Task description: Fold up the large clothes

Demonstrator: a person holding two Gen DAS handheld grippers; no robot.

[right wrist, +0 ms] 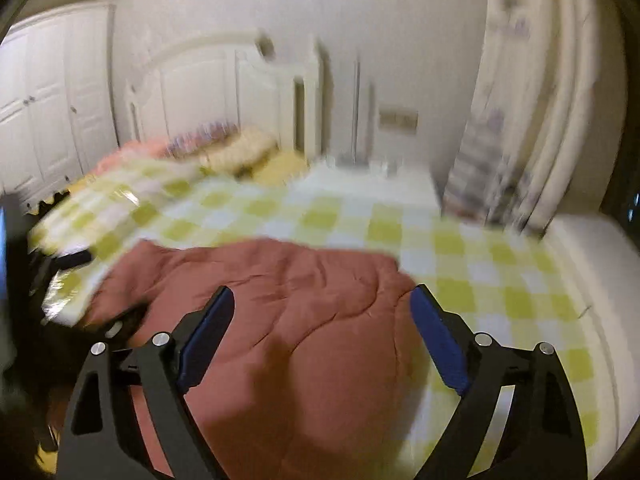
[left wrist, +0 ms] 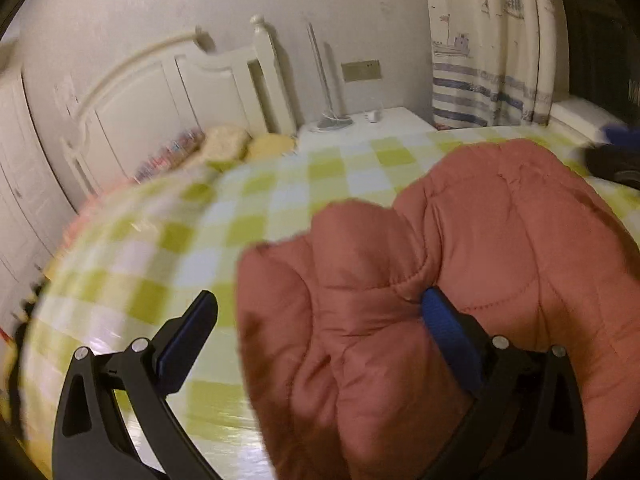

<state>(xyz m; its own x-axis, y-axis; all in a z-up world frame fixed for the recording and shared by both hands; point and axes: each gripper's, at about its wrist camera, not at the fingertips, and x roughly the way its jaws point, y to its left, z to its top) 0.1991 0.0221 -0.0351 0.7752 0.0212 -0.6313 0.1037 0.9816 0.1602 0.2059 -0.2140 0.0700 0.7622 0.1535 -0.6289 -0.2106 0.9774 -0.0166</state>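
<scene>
Lying puffed and rumpled on a bed covered in a yellow-green and white checked sheet (left wrist: 248, 200), a quilted, salmon-pink padded jacket (left wrist: 460, 248) is taking up the near part of the bed.

Hanging low over the jacket's near end, the left gripper (left wrist: 320, 308) is showing its jaws spread wide, with a fold of the padded cloth bulging between them and touching the right-hand blue pad while the other pad is standing clear over the sheet. Hovering above the jacket's other end, the right gripper (right wrist: 320, 304) is holding its jaws wide apart with nothing pinched. A white wooden headboard (left wrist: 168, 76) and a striped pale curtain (left wrist: 488, 48) are standing beyond the bed's far edge.
</scene>
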